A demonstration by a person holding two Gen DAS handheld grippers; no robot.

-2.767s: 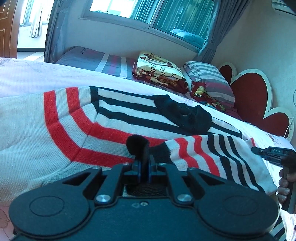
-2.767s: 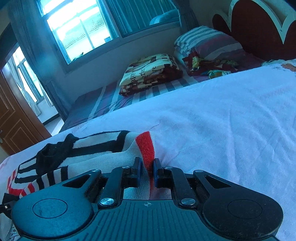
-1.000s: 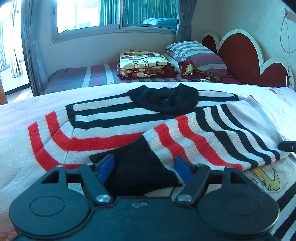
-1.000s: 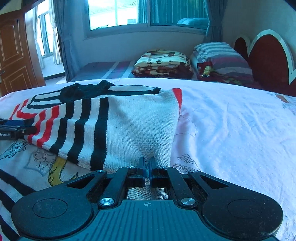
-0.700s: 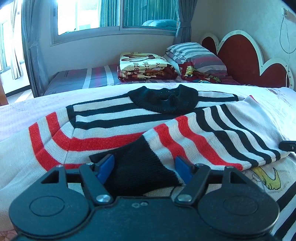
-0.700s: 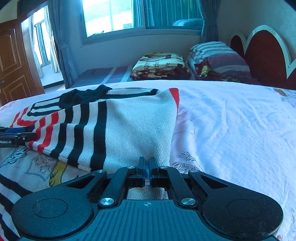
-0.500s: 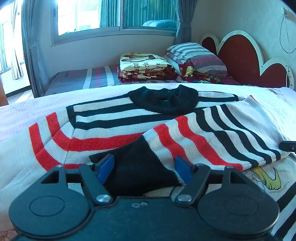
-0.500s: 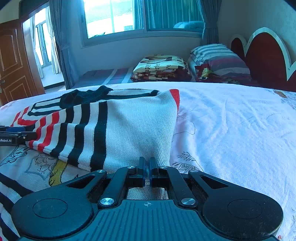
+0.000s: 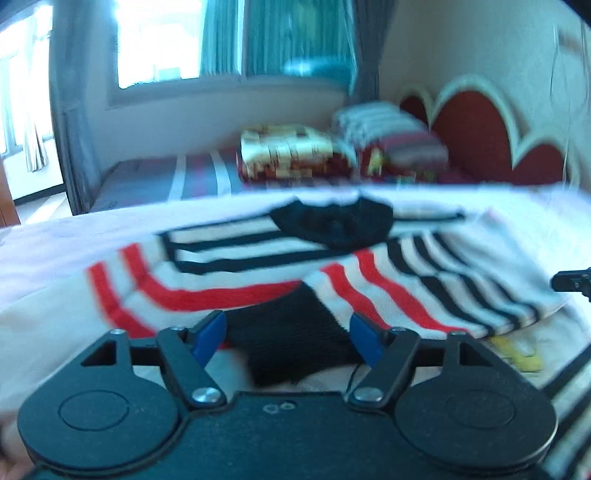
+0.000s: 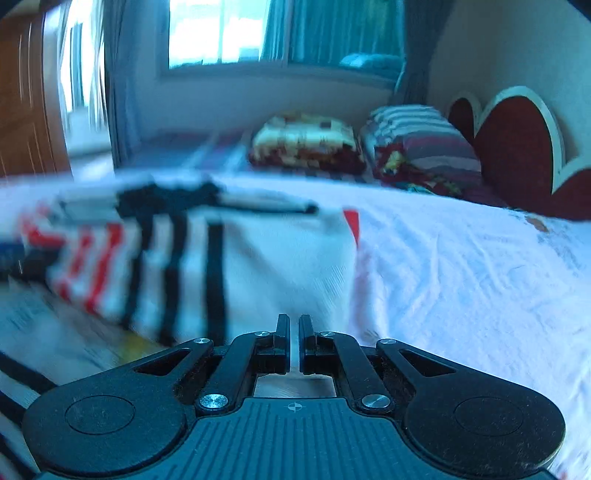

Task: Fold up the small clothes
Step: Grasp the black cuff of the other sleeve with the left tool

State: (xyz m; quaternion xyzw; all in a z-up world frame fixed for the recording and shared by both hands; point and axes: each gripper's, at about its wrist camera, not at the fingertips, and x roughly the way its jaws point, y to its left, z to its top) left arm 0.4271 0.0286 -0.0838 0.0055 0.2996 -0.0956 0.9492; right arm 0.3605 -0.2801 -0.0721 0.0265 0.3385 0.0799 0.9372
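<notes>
Currently, a striped knit sweater is laid flat on the pale printed bedsheet of the bed, with its black collar turned toward the far side. White, red and black bands are seen across the body, and one sleeve is folded over the front so that its black cuff is directed at the left wrist camera.

The left gripper is positioned low at the near edge of the sweater. Its blue-padded fingers are spread wide, and the black cuff is located in the gap between them; no fabric is clamped. Contact between the pads and the cuff cannot be determined because of motion blur.

The right gripper is positioned at the sweater's white hem region, on the sweater's right side as viewed. Its fingers are drawn almost together, with only a thin slit left between them. Pale material is visible in that slit, but whether sweater fabric is gripped there cannot be determined. The striped portion is located to the left of this gripper, and bare bedsheet to the right.

A folded patterned blanket, a striped pillow and a red heart-shaped headboard are located beyond the sweater, beneath a window.
</notes>
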